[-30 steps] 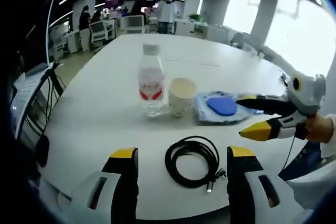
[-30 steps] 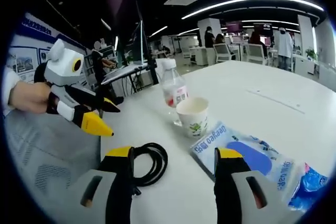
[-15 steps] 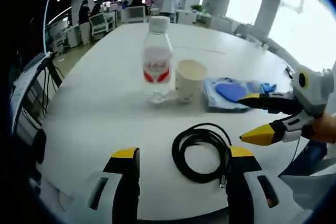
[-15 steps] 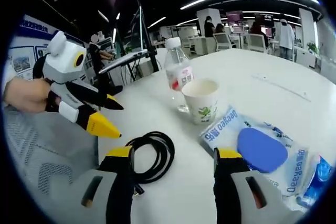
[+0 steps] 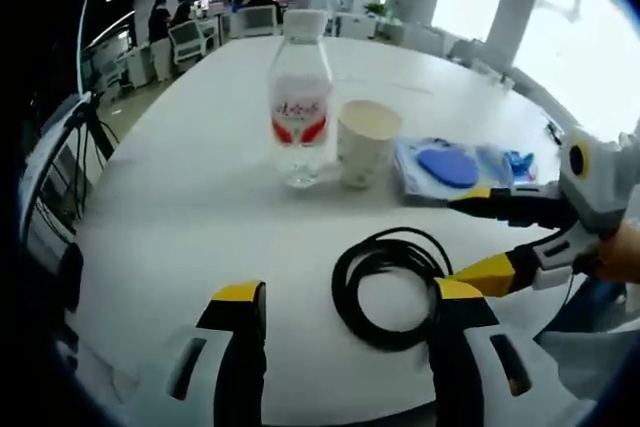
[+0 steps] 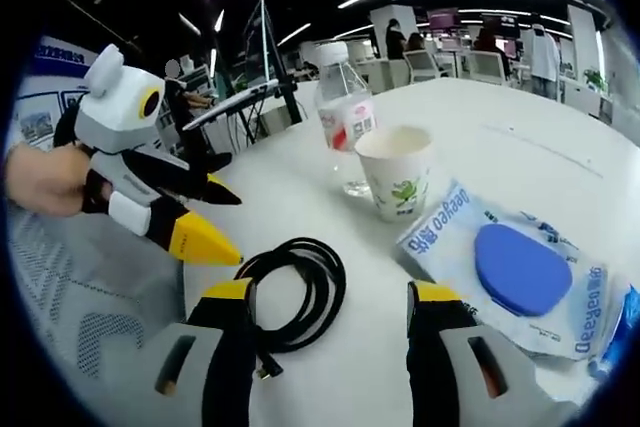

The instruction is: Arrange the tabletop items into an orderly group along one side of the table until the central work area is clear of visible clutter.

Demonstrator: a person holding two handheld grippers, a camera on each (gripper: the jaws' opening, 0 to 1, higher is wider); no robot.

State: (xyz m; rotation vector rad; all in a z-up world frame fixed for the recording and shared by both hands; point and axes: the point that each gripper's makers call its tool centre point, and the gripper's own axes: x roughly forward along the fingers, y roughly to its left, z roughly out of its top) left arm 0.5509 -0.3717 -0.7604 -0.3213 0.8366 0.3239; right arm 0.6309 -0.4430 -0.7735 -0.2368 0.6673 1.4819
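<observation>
We hold the left hand-held gripper [image 5: 338, 302] low over the near edge of the white tabletop [image 5: 180, 197], its two yellow-tipped jaws spread wide and pinching nothing. Between those jaws lies the coiled black cable [image 5: 390, 287], flat on the tabletop close to the near edge. In the left gripper view our right hand-held gripper [image 5: 490, 237] comes in from the right, jaws parted, the lower yellow tip just beside or touching the coil's right side; we cannot tell which.

Farther in from the near edge stands the water bottle [image 5: 300, 97], upright, white cap on, red label. The paper cup [image 5: 366, 142] stands upright just beside it. Next along the row lies the blue packet [image 5: 455, 169], flat on the tabletop, with a small blue wrapper [image 5: 515, 162] at its far end.

In the right gripper view the right hand-held gripper [image 6: 330, 312] also shows its jaws spread and empty. The cable [image 6: 295, 292] lies partly between them, toward the left jaw. The left hand-held gripper [image 6: 205, 217] reaches in from the left, held in a hand [image 6: 45, 179], its yellow tip near the coil. Beyond are the bottle [image 6: 345, 122], the cup [image 6: 398, 172] touching or nearly touching the packet [image 6: 510, 267].
</observation>
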